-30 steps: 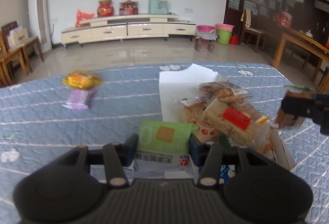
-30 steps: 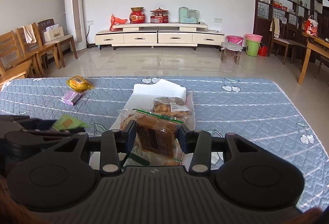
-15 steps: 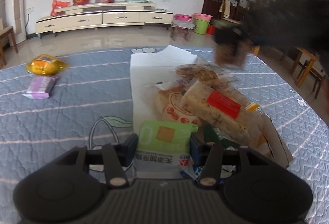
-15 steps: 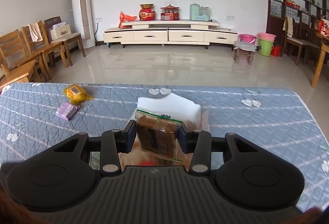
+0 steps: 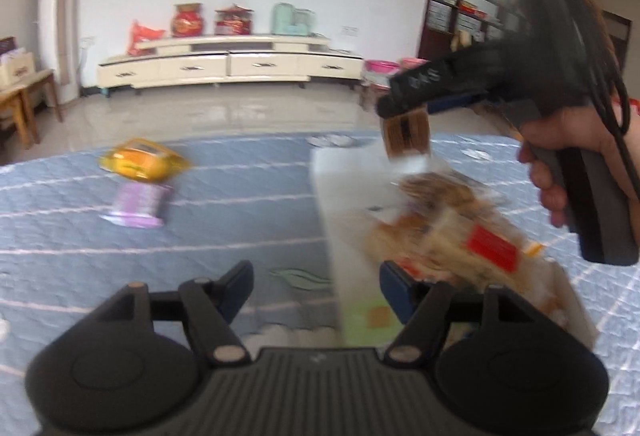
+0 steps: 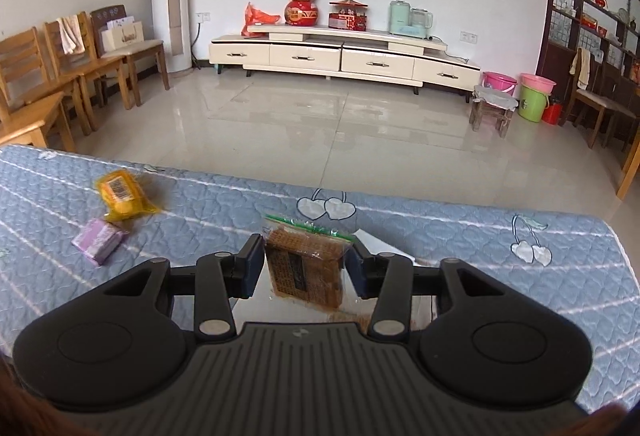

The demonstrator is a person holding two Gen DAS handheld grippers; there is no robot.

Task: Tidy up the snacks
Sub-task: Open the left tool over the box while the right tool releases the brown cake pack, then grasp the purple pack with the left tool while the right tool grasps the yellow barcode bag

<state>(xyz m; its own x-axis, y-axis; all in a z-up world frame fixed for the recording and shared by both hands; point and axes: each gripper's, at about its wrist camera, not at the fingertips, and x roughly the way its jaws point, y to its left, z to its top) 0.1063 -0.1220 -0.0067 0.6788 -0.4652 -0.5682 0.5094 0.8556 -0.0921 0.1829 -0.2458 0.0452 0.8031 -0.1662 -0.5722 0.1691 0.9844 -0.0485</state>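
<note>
Brown snack packet (image 6: 306,268) upright above white box (image 5: 352,188)

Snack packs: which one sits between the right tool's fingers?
The brown waffle-pattern pack with the green-striped top edge. The yellow pack and purple pack lie apart on the blue quilt.

The left wrist view is smeared by motion: the heap of snack packets (image 5: 472,236) blurs together, and the green packet (image 5: 368,316) shows no readable print. In the right wrist view, the white box (image 6: 380,246) is mostly hidden behind the brown snack bag (image 6: 306,264), perhaps still touching one pad.
</note>
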